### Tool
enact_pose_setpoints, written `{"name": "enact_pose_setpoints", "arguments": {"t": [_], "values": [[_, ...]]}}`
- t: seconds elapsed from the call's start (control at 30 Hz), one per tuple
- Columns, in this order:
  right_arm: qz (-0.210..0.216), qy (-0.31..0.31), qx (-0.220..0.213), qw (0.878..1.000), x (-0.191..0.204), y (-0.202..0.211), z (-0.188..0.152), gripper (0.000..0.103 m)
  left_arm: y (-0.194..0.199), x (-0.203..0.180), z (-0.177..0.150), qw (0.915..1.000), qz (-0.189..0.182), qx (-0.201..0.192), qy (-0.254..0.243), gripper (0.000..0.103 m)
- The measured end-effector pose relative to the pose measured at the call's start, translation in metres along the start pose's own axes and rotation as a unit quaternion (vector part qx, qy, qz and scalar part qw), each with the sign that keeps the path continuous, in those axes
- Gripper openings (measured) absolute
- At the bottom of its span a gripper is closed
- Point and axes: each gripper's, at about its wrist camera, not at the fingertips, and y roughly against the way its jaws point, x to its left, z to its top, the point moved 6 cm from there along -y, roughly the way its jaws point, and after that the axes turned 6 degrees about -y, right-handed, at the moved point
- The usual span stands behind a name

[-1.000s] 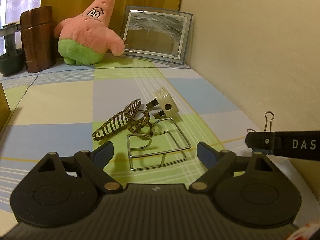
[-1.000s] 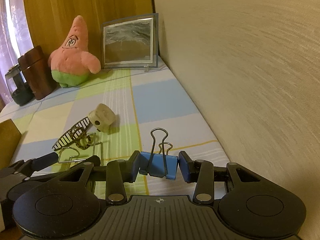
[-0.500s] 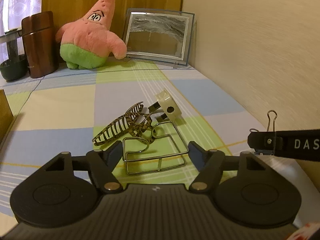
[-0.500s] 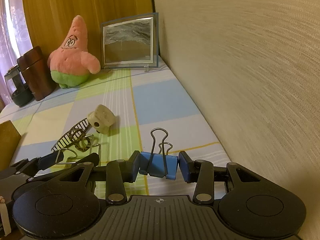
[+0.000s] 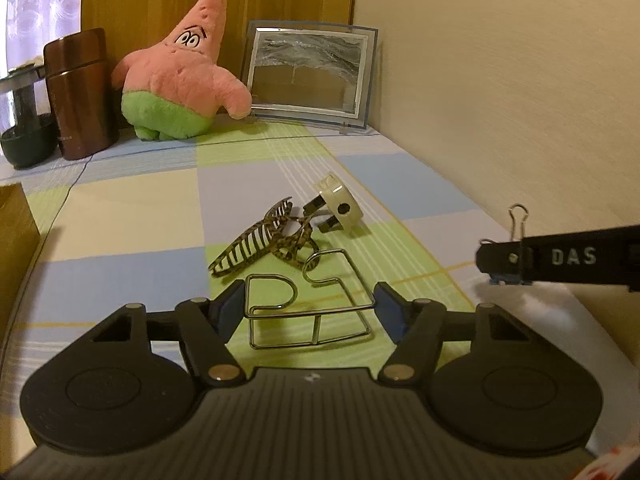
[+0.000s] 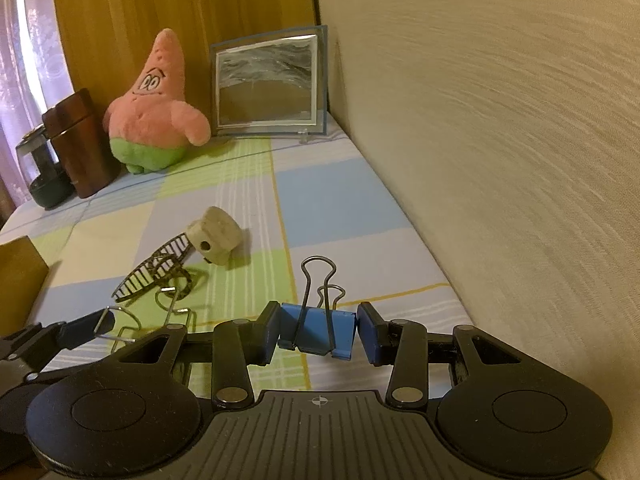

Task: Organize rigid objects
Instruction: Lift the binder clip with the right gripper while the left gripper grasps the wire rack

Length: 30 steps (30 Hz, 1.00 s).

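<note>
A bent-wire holder [image 5: 308, 308] lies on the checked cloth between the pads of my left gripper [image 5: 310, 312]; the jaws stand close on both sides of it, contact unclear. A leopard-print hair claw [image 5: 264, 242] and a cream plug adapter [image 5: 340, 208] lie just beyond it. My right gripper [image 6: 318, 330] is shut on a blue binder clip [image 6: 316, 330] near the wall, its wire handles up. The clip also shows in the left wrist view [image 5: 508, 278]. The claw [image 6: 156, 272] and adapter [image 6: 216, 240] also show in the right wrist view.
A pink starfish plush [image 5: 180, 76], a framed picture [image 5: 308, 76], a brown canister [image 5: 78, 92] and a dark device [image 5: 24, 136] stand at the back. A wooden box edge [image 5: 16, 228] is at the left. The wall [image 6: 500, 160] runs along the right.
My left gripper has moved forward over the wire holder and its jaws have narrowed around it. The right gripper and the binder clip have stayed put.
</note>
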Motion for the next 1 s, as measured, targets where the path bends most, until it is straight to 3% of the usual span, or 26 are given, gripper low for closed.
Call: {"name": "enact_pose_setpoints", "arguments": {"t": [0.4, 1.0], "values": [[0.009, 0.022, -0.003, 1.000, 0.023, 0.025, -0.013, 0.039, 0.058, 0.010, -0.013, 0.9999, -0.013, 0.003, -0.007, 0.064], [0.012, -0.004, 0.005, 1.000, 0.057, 0.127, -0.083, 0.039, 0.176, 0.032, -0.036, 0.9999, -0.012, 0.005, -0.010, 0.064]]}}
